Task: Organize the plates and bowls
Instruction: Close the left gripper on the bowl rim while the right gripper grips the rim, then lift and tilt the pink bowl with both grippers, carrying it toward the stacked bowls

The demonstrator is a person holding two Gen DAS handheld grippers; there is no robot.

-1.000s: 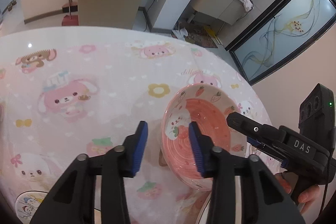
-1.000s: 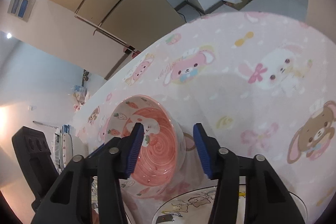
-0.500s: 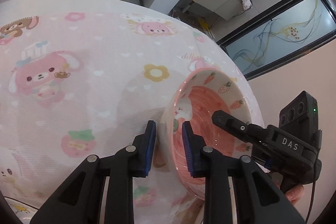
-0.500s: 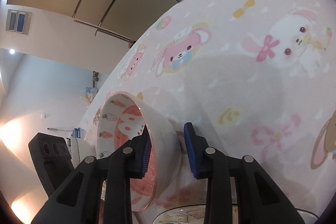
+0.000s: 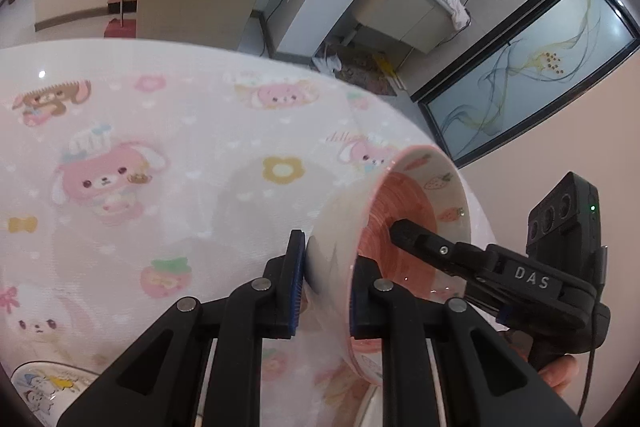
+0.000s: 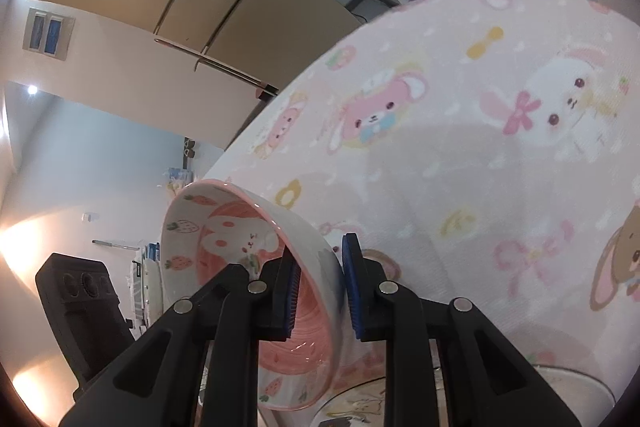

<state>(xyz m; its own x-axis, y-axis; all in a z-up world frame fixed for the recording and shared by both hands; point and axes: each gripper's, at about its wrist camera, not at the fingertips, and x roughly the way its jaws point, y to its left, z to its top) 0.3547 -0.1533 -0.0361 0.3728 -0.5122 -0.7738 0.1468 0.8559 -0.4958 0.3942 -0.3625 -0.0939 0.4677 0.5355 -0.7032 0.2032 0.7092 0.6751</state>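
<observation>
Both claws, apart a second ago, now clamp opposite walls of the pink bowl, left gripper and right gripper, lifting it tilted above the tablecloth, ready for stacking.

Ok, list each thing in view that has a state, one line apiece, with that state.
Pink bowl: tipped on its side, gripped on opposite walls by both claws.
Left claw: shut on the bowl's wall.
Right claw: shut on the bowl's wall.
Cartoon plate: flat on the tablecloth, only partly in view.
Second plate: flat, near edge, mostly cut off.
</observation>
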